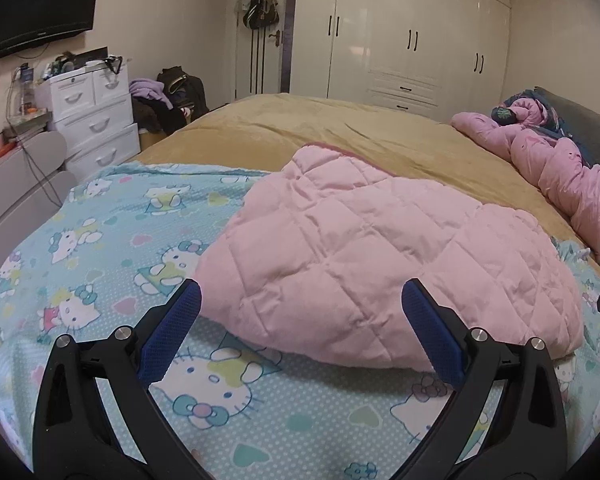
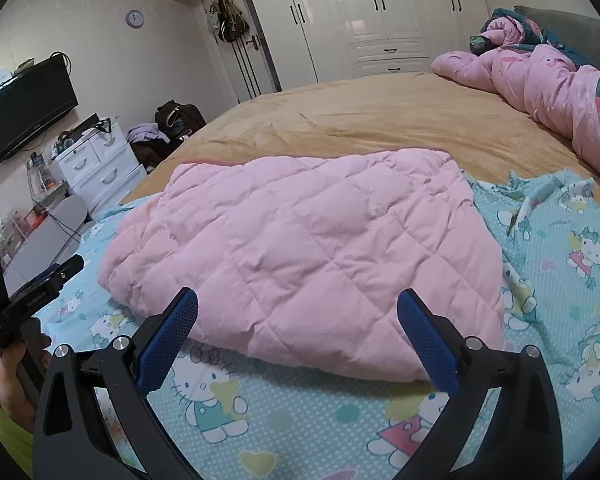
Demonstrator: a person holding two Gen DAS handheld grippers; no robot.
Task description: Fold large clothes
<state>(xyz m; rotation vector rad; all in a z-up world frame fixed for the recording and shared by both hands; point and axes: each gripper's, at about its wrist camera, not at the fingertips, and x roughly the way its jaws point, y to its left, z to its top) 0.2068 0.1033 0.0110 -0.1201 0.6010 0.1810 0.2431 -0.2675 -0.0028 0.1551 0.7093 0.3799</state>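
Left claw (image 1: 301, 304) and right claw (image 2: 298, 312) gape, empty

Quilted jacket (image 2: 300, 248): lay on the cartoon sheet (image 2: 560, 280), mid-bed.
Sheet: covered the bed's (image 2: 360, 120) near end.
Bundled duvet (image 2: 540, 80): far right, against the headboard (image 2: 572, 28).
Drawer unit (image 1: 96, 120): left of bed.

Home bedroom, bed (image 1: 340, 128), white wardrobe (image 1: 412, 32), wall television (image 1: 40, 8)

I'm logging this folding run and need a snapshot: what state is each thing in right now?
left gripper: jaws open, empty, short of the pink quilt
right gripper: jaws open, empty
pink quilted garment: folded into a puffy bundle, lying on the cartoon sheet
cartoon sheet: spread flat on the bed
pink duvet: crumpled by the headboard
wardrobe doors: shut
TV: screen dark
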